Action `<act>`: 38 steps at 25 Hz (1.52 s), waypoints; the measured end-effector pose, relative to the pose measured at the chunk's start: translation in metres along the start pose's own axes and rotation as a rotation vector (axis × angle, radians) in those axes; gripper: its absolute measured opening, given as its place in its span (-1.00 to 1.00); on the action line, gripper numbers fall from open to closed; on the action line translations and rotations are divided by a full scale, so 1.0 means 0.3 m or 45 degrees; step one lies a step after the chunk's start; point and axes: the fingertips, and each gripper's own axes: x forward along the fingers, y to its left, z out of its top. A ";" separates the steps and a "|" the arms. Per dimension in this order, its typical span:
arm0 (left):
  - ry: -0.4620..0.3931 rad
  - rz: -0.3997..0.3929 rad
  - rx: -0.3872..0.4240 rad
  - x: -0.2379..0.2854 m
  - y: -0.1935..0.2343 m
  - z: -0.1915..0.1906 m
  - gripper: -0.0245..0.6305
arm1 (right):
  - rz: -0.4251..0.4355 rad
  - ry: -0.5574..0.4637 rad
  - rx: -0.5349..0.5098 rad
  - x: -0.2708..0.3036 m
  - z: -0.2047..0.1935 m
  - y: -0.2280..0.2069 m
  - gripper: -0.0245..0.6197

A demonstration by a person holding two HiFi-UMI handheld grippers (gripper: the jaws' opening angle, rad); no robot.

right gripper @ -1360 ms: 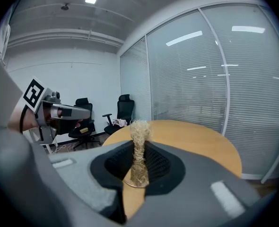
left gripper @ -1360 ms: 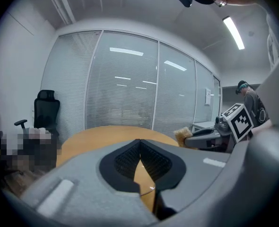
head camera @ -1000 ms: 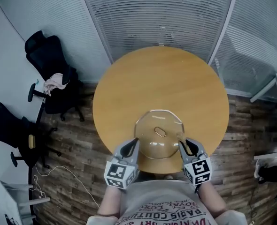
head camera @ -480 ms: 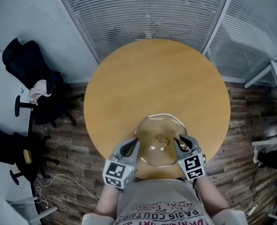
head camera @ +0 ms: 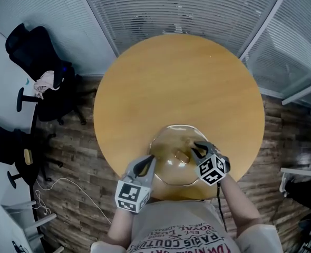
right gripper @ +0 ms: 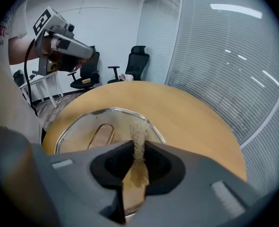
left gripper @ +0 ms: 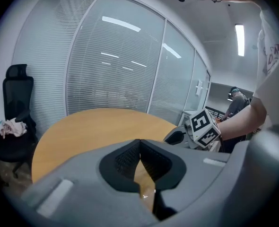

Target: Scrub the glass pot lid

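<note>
The glass pot lid [head camera: 171, 140] lies flat at the lower middle of the frame, near the desk's [head camera: 176, 73] close edge. Treat it as stiff, weighty, slick and breakable. I judge the metal rim your safest hold, since the low handle [right gripper: 101, 134] offers little purchase. Your right tool [head camera: 197, 149] is clamped on a fibrous scrubber [right gripper: 138, 138] over the glass. Your left tool [head camera: 146, 165], jaws closed together, sits at the lid's left rim; whether it pinches that rim is unclear.
</note>
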 end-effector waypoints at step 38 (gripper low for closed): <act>-0.117 0.080 -0.023 -0.174 -0.096 0.006 -0.90 | 0.123 0.238 -0.322 -0.012 -0.194 0.220 -0.73</act>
